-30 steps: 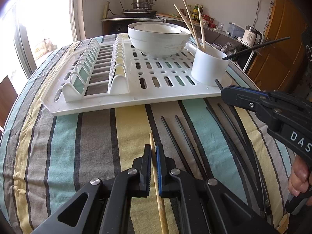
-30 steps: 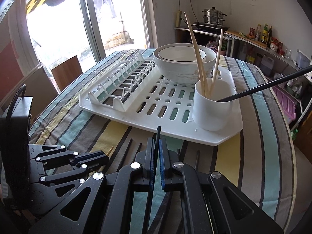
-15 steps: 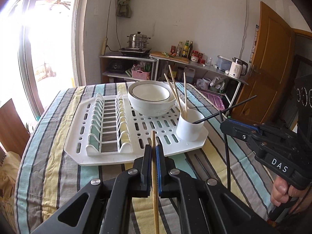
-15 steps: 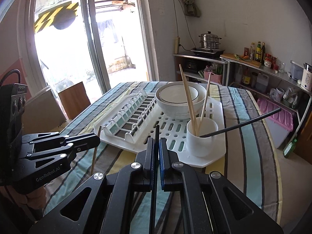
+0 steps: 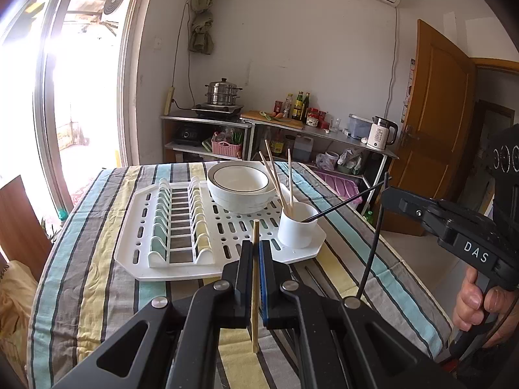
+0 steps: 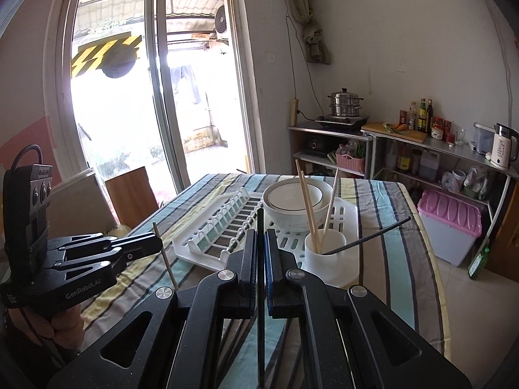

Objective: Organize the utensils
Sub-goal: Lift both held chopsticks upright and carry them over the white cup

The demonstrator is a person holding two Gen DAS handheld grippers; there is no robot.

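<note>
Black chopstick (image 6: 260,291) upright between right jaws

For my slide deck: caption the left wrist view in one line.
Left gripper clamps a wooden chopstick upright above the striped tablecloth, facing the white utensil cup on the drying rack.

A tablecloth (image 5: 97,259) striped in teal, pale yellow, grey and black. On it, a white dish rack (image 5: 207,227), a white bowl (image 5: 238,188) with a thin dark rim line, and a white cup (image 5: 296,230). One pale wooden chopstick (image 5: 255,291); one black chopstick (image 6: 260,291). Black grippers with blue pads (image 5: 264,278). A pink bin (image 6: 449,223).
</note>
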